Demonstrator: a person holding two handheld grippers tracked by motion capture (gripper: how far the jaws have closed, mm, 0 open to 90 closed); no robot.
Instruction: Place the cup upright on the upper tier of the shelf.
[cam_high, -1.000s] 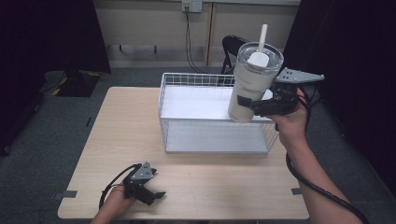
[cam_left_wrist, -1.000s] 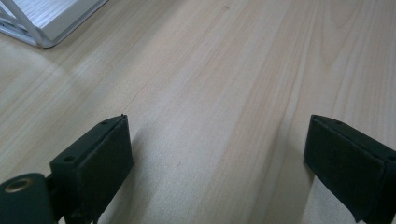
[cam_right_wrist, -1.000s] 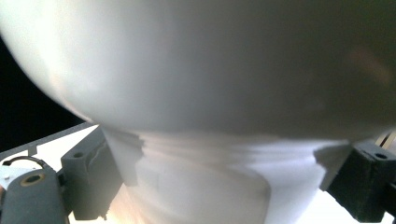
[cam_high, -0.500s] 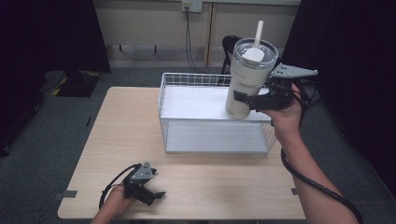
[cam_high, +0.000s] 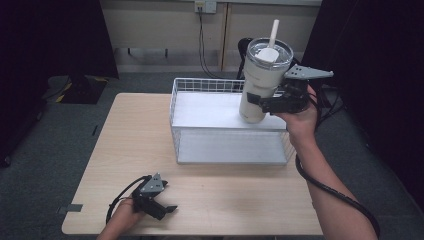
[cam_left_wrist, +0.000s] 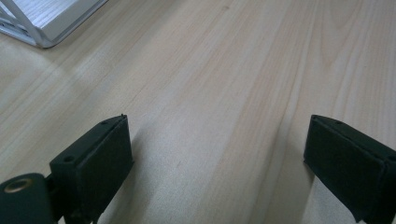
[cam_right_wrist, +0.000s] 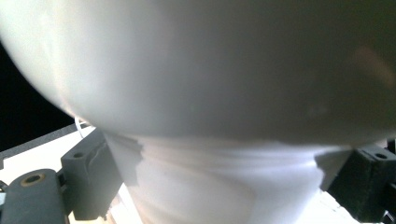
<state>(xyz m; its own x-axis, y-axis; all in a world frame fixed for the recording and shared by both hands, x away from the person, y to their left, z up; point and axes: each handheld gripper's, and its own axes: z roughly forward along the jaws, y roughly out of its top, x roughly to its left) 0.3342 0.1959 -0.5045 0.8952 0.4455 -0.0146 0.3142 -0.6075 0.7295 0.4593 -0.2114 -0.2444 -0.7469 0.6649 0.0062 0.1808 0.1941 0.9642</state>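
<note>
In the high view, a light wooden table (cam_high: 125, 145) fills the middle of the frame, with a white wire basket (cam_high: 227, 147) standing at its centre right. At the upper right, the right gripper (cam_high: 255, 100) clasps a tall white tumbler (cam_high: 262, 82) around its lower body. The tumbler has a clear lid and a white straw (cam_high: 273, 34) and leans slightly to the right. It hangs in the air above the far right part of the basket, clear of the basket floor. A hand (cam_high: 300, 117) holds this gripper from the right, with a black cable (cam_high: 330, 192) trailing down along the forearm.

In the right gripper view, the tumbler (cam_right_wrist: 210, 93) bulges across the frame, and the two black jaws press against its narrower base at lower left and lower right.

At the lower left of the high view, the left gripper (cam_high: 167, 209) rests on the table, well apart from the basket. In the left gripper view, its jaws stand wide apart with bare wood (cam_left_wrist: 210, 93) between them, and a basket corner (cam_left_wrist: 42, 21) shows at the upper left.
</note>
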